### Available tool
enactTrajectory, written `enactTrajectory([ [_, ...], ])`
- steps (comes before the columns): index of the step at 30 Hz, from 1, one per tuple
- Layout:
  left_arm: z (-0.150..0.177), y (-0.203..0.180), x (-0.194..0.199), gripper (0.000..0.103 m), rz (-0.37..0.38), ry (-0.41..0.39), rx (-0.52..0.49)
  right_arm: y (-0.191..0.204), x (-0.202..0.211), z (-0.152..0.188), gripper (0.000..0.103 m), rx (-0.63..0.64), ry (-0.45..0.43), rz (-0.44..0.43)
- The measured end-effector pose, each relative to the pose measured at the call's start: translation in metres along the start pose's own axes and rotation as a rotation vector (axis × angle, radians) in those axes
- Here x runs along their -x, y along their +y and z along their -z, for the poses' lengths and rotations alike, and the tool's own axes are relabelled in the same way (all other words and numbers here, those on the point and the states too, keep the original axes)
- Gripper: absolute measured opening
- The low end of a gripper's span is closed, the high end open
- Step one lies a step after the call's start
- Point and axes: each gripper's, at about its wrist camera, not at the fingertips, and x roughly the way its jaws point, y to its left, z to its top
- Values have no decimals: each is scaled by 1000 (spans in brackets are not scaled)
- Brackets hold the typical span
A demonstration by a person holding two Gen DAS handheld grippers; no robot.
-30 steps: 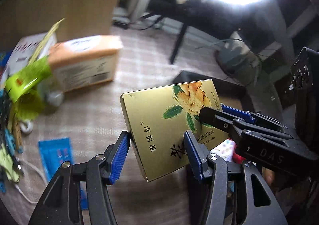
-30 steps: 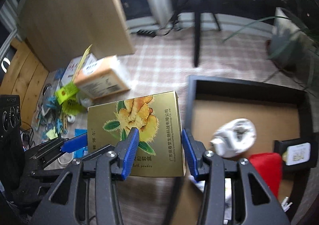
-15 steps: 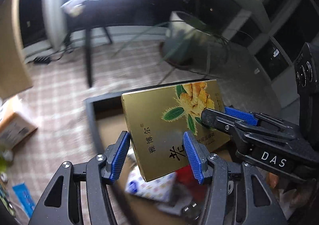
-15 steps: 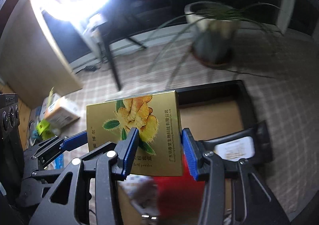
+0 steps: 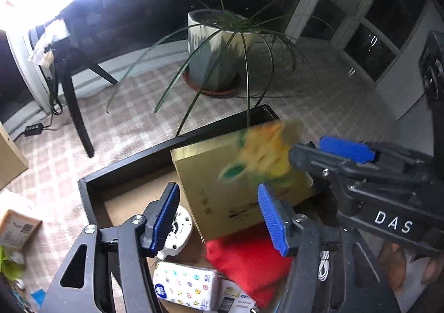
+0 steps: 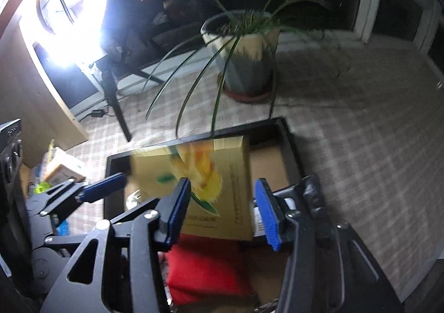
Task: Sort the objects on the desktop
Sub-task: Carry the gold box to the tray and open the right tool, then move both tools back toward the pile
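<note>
Both the left gripper (image 5: 219, 218) and the right gripper (image 6: 222, 210) are opening their fingers to let the gold box (image 5: 236, 182) go. Blurred, it drops free above the black tray (image 5: 125, 166), over the red pouch (image 5: 247, 260), where sorted things collect.

Gold box (image 5: 238, 185) print motion-blurred, red pouch (image 5: 247, 260) partly hidden

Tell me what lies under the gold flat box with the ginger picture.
Under the gold flat box lie a red soft pouch and the brown floor of the black tray; whatever the box covers is hidden.
</note>
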Motion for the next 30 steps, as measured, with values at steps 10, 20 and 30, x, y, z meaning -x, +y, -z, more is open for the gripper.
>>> enactTrajectory([
  [10, 15, 20, 38, 57, -32, -50, 29, 31, 31, 3, 53, 76, -67, 13],
  [20, 53, 74, 104, 57, -82, -88, 118, 82, 71, 22, 53, 155, -105, -14],
  [30, 109, 141, 196, 57, -180, -169, 202, 139, 102, 39, 53, 224, -117, -128],
])
